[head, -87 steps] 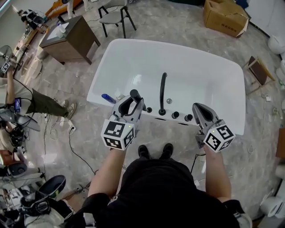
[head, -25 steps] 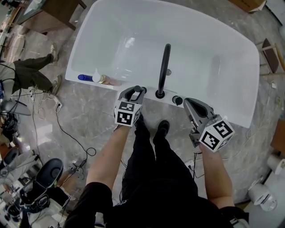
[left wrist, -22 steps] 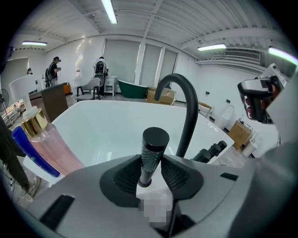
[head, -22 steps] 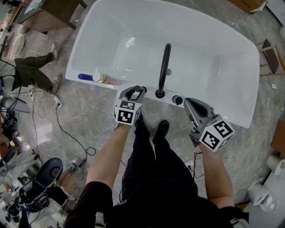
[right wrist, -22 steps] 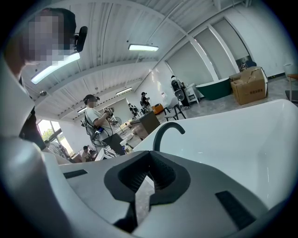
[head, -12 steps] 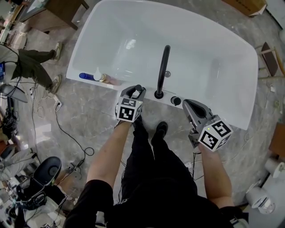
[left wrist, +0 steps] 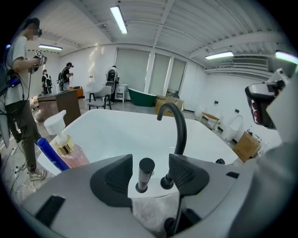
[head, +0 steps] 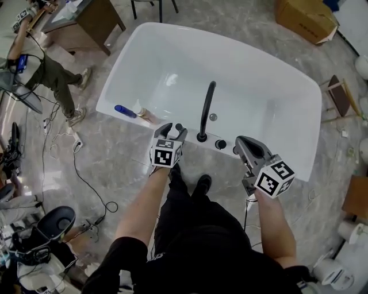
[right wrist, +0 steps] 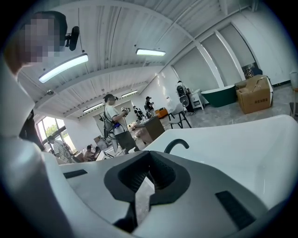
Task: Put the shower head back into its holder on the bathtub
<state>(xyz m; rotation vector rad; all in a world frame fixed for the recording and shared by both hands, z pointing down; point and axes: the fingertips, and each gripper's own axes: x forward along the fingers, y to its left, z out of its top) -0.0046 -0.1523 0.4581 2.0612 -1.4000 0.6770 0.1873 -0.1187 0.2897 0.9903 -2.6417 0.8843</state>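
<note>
The black shower head (left wrist: 146,163) stands upright in its holder on the near rim of the white bathtub (head: 299,143), just left of the black curved faucet (head: 205,109). My left gripper (head: 174,128) hovers at the rim with its jaws opening. In the left gripper view the shower head (head: 179,127) sits between the two pads (left wrist: 111,174) without touching either. My right gripper (head: 242,141) is shut and holds nothing, above the rim to the right of the black knobs (head: 220,144). Its closed jaws (right wrist: 148,173) point across the tub toward the faucet (right wrist: 177,145).
A blue bottle (head: 124,111) and a pink pump bottle (head: 144,113) lie on the tub's left rim. Cables (head: 86,184) trail over the marble floor at left. A wooden cabinet (head: 86,20), a cardboard box (head: 305,17) and a standing person (head: 54,72) ring the tub.
The left jaws have spread wide off the shower head, which stays upright in its holder. Both grippers have lifted a little from the rim. The right jaws stay shut.
</note>
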